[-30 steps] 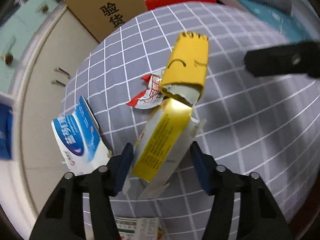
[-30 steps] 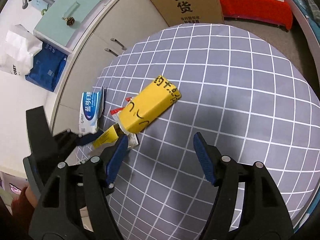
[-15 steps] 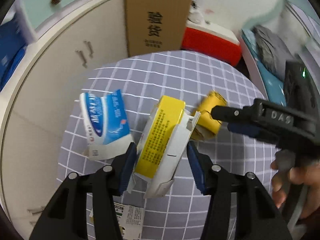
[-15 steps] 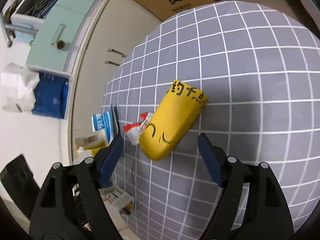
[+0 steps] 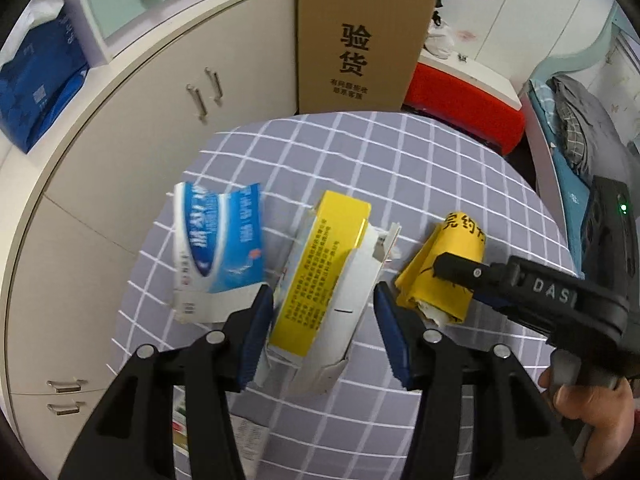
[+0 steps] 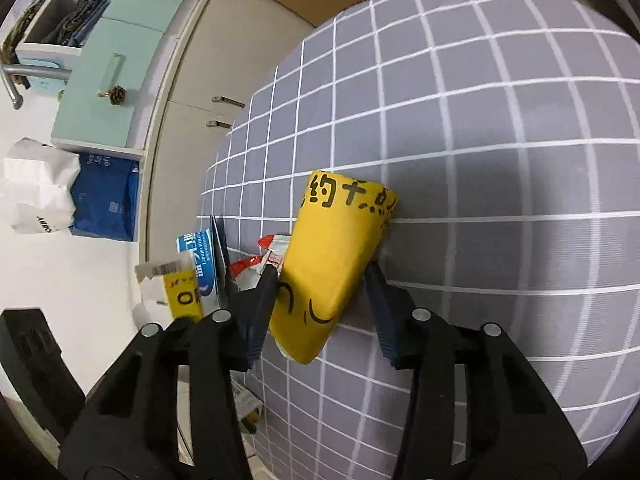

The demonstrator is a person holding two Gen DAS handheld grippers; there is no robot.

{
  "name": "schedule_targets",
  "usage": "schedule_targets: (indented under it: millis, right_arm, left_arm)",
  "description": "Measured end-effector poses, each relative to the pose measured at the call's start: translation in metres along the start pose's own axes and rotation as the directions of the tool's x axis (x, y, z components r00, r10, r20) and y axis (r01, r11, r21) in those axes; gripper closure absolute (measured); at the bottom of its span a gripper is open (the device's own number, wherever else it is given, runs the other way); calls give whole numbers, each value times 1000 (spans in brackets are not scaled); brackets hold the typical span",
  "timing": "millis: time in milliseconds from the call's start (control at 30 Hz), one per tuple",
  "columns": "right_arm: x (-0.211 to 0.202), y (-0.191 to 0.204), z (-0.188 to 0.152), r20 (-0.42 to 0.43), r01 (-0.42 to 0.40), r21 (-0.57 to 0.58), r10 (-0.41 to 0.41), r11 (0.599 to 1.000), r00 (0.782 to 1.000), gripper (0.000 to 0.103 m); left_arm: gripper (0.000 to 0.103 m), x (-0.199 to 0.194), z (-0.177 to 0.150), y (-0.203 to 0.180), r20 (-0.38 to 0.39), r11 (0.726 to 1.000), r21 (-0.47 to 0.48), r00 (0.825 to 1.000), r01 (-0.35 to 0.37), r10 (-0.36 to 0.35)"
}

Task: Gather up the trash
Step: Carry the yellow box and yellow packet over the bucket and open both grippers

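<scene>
Table: I see the grey checked cloth [image 5: 420,168] filling both views, with cabinets behind it.
Cardboard box: only my left camera shows the brown box [image 5: 360,36] whole; the right view crops it at the top edge.
Yellow cup: my right gripper [image 6: 322,292] has just been closing, and its pads now press the crushed yellow paper cup [image 6: 340,256], which lies on the cloth.
Yellow carton: my left gripper [image 5: 324,312] is clenched on the flattened yellow-and-white carton [image 5: 320,280], lifted off the cloth.
Blue carton: the blue-and-white carton [image 5: 220,248] lies flat just left of it.
Red wrapper: only my right camera shows the red-and-white wrapper [image 6: 260,260], beside the cup.
</scene>
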State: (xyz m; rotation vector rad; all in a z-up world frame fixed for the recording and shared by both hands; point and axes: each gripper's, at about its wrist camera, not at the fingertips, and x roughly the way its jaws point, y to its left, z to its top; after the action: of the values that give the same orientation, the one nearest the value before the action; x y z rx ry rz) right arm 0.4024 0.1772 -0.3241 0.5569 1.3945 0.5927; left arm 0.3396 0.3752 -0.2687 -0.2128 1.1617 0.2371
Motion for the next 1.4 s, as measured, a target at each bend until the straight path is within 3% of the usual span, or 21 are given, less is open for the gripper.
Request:
schedule_targets:
  millis: [267, 633, 800, 1033, 1133, 1233, 1400]
  right_arm:
    - [-73, -50, 4, 35, -30, -24, 31, 999, 999, 62]
    - [-187, -159, 6, 112, -65, 55, 58, 996, 992, 63]
    - [-245, -219, 6, 164, -21, 98, 4, 995, 986, 63]
    - [-308, -320, 0, 201, 110, 191, -148, 976, 968, 62]
    - [-322, -354, 3, 213, 127, 236, -179, 963, 961, 59]
    - [-321, -382, 8, 194, 123, 297, -186, 947, 963, 40]
    - [-321, -407, 10, 159, 160, 359, -229, 920, 960, 38]
  left_arm:
    - [52, -6, 1, -89, 5, 996, 49, 997, 76, -77]
    - [52, -2, -21, -261, -48, 970, 163, 984, 178, -172]
    - [52, 8, -37, -344, -92, 948, 219, 972, 231, -216]
    - [52, 39, -62, -439, -189, 927, 221, 945, 304, -265]
    - [52, 51, -67, -464, -214, 925, 225, 942, 306, -260]
    - [52, 64, -70, -484, -240, 925, 233, 940, 300, -245]
    - [52, 79, -74, -503, -282, 920, 259, 934, 293, -218]
